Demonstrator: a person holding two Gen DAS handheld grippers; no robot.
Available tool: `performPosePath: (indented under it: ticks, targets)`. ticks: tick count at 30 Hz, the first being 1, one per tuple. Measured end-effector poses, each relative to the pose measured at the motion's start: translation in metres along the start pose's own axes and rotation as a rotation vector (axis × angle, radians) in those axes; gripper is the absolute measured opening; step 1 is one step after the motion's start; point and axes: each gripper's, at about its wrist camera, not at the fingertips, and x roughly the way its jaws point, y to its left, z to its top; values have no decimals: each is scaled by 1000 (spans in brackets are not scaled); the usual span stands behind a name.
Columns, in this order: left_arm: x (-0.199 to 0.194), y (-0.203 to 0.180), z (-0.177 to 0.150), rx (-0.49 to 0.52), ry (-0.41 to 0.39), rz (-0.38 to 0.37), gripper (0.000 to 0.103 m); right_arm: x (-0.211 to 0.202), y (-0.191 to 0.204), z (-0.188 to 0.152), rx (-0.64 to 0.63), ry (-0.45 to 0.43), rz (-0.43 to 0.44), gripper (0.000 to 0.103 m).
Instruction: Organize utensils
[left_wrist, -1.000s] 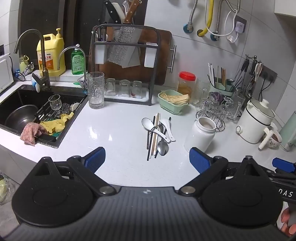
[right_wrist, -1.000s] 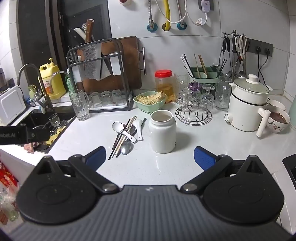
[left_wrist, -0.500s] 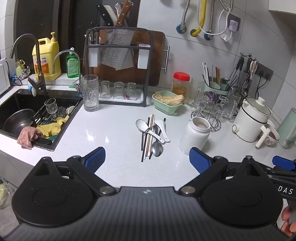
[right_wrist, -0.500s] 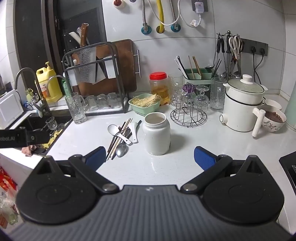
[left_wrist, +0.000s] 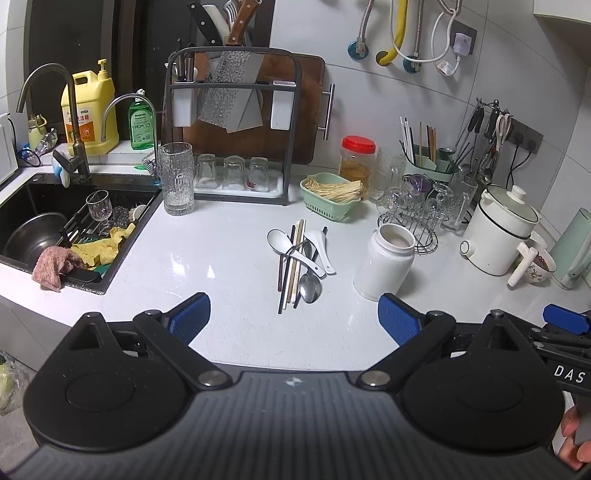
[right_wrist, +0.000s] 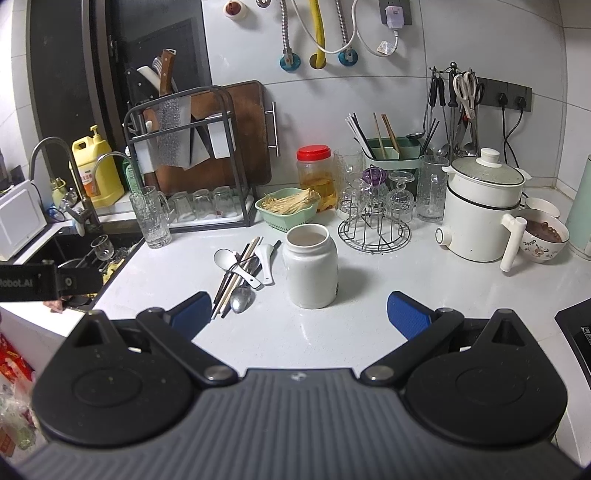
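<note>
Black hand-held gripper (left_wrist: 293, 317), blue ribbed fingertips (left_wrist: 190, 317).

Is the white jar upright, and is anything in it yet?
Upright, mouth open. The white jar holds no utensils; the spoons and chopsticks lie beside it.

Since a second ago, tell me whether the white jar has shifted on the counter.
No. The white jar still stands just right of the utensil pile and in front of the green basket; only the cameras moved.

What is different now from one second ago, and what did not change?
Only the viewpoints shifted: both open, empty grippers, left and right, were carried slightly. Nothing was grasped or released. The pile of spoons and chopsticks and the white jar beside it stayed in place on the counter.
</note>
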Motion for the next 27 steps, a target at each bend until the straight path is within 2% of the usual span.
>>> performPosePath:
  ticks: [13,17,27]
  targets:
    - [-2,-2,-6,0,13,-8,99,-3,-1,-2,-1,-7,-2,103]
    - [-2,-1,-5,14,17,9,99,-4,-1,-4,0,-8,-3,103]
    - [-1,0,-3,9,42,-11,99,-4,-4,-11,29,0,-15,103]
